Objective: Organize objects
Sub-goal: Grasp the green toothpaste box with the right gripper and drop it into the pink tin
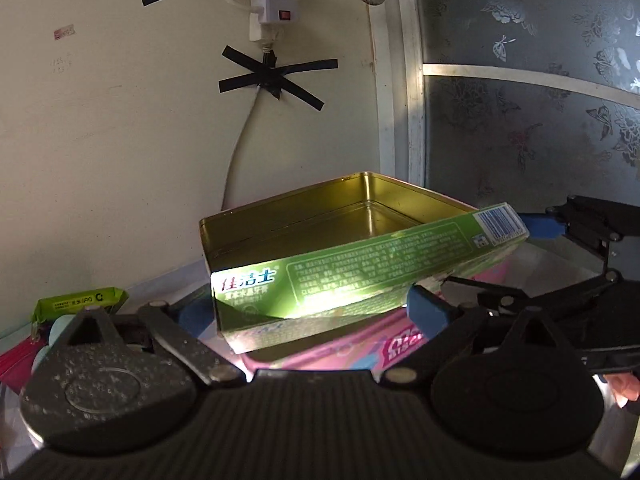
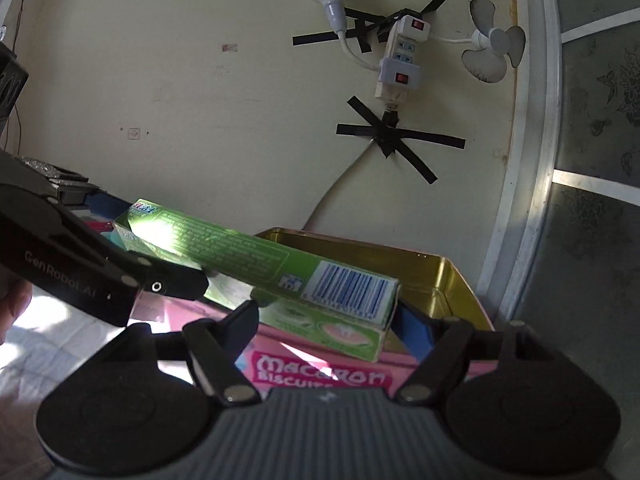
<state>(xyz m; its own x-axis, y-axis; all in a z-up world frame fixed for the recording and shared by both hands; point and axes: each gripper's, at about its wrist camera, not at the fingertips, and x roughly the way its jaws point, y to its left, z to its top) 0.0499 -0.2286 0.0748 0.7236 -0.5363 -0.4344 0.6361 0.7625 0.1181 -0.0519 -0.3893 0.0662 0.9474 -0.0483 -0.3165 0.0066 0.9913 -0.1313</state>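
Observation:
A long green toothpaste box (image 1: 360, 268) (image 2: 256, 256) hangs in the air over a pink Macaron Biscuits tin (image 1: 340, 344) (image 2: 320, 376). My left gripper (image 1: 310, 308) (image 2: 152, 240) is shut on the box's logo end, blue pads against it on both sides. My right gripper (image 2: 332, 316) (image 1: 520, 256) is shut on the barcode end, and one blue pad (image 1: 540, 226) presses the end flap. Just behind the box stands an open gold tin (image 1: 300, 220) (image 2: 452, 280) with nothing inside it.
A green packet (image 1: 80, 300) and a red pouch (image 1: 16, 364) lie at the near left. The cream wall behind carries a taped power strip (image 2: 400, 60), a cable and a small white fan (image 2: 496, 52). A patterned glass door (image 1: 540, 120) stands to the right.

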